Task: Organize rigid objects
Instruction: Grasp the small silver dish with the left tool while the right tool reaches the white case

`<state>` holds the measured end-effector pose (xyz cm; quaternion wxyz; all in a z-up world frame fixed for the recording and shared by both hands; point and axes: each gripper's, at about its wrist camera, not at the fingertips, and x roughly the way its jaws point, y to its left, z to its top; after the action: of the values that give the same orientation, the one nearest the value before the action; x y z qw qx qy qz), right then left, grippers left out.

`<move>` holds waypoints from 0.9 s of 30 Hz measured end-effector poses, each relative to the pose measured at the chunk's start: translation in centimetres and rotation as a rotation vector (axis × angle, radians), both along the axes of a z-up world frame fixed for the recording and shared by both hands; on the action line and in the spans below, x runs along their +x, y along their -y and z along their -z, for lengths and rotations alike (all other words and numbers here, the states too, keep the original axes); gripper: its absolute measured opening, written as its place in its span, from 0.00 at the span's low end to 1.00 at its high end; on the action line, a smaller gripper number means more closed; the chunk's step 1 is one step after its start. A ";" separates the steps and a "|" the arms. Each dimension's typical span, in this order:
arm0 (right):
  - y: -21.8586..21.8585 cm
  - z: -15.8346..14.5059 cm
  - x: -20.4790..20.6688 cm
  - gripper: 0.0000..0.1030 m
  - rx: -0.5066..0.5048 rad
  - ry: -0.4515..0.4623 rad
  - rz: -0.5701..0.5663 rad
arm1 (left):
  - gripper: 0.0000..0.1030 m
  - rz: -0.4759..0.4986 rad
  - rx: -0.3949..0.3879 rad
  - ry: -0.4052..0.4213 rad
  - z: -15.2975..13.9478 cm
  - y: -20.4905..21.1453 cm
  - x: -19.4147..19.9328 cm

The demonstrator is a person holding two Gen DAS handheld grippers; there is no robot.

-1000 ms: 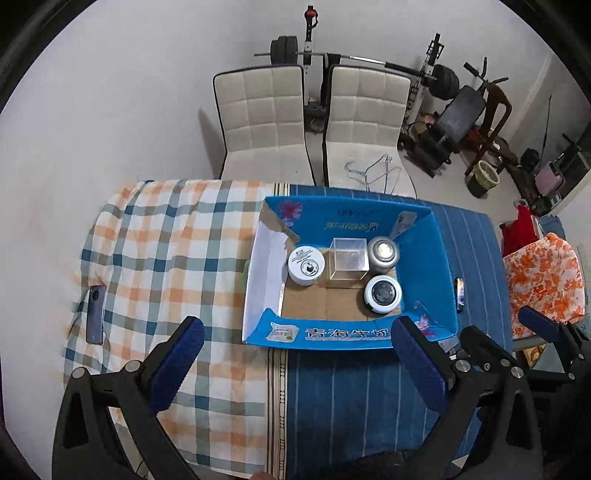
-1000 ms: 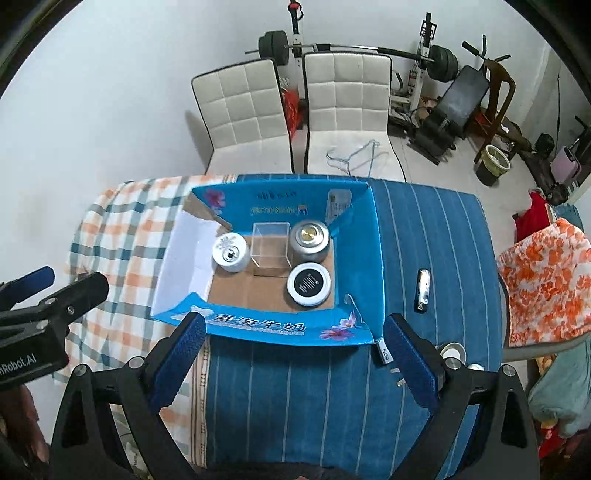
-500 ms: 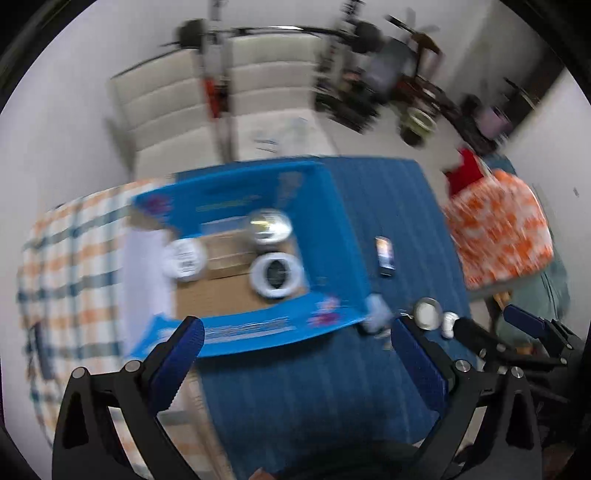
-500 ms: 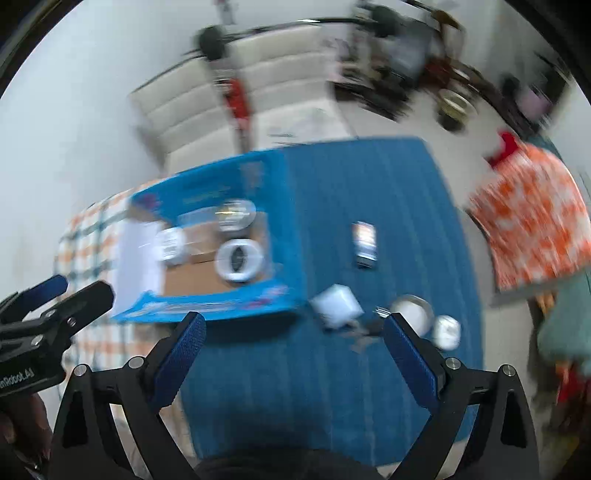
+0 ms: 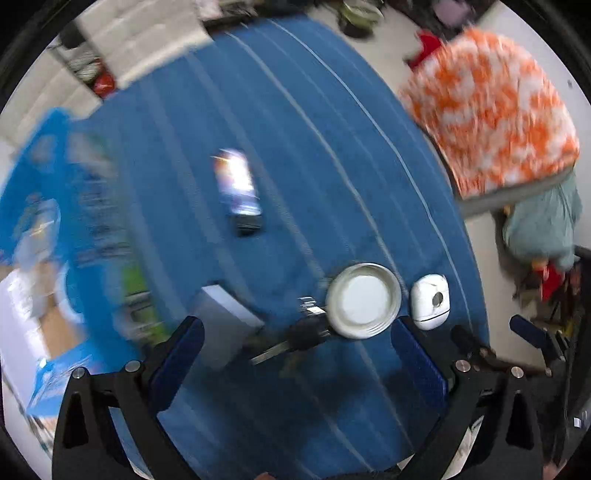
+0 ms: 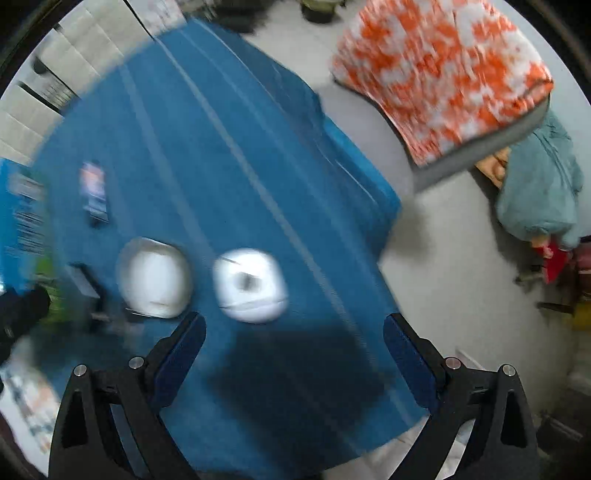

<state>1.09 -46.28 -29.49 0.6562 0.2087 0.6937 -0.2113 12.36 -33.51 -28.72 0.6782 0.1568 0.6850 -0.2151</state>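
On the blue striped cloth lie a round silver tin lid (image 5: 364, 300), a white rounded device (image 5: 430, 301), a white box (image 5: 225, 325), a dark key-like piece (image 5: 303, 334) and a small flat pack (image 5: 238, 184). My left gripper (image 5: 293, 347) is open and empty just before the lid. My right gripper (image 6: 293, 343) is open and empty just before the white device (image 6: 251, 285), with the lid (image 6: 155, 277) to its left. The blue cardboard box (image 5: 44, 206) is at the left, blurred.
The table's right edge (image 6: 388, 236) drops to the floor close to the white device. An orange-and-white cushion (image 6: 439, 70) and a teal bundle (image 6: 539, 192) lie beyond it. White chairs (image 5: 140, 33) stand at the far side.
Both grippers have swung right and lower, away from the blue box toward the loose items at the table's right end. Both stay open. The views are motion-blurred.
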 end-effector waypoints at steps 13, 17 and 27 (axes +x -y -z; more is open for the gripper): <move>2.0 3.0 -1.6 0.96 0.062 0.016 0.012 | 0.60 0.057 0.108 -0.031 6.5 4.1 -2.1; -0.3 3.4 0.8 0.93 0.100 0.051 -0.029 | 0.60 -0.006 0.110 -0.026 6.8 1.7 -1.7; -3.9 4.3 4.2 0.47 0.013 -0.006 -0.097 | 0.60 -0.027 0.110 0.014 7.1 1.2 -1.9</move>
<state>5.30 -42.37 -33.77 0.6622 0.1783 0.7064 -0.1754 10.51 -34.67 -35.85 0.6763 0.1859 0.6930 -0.1669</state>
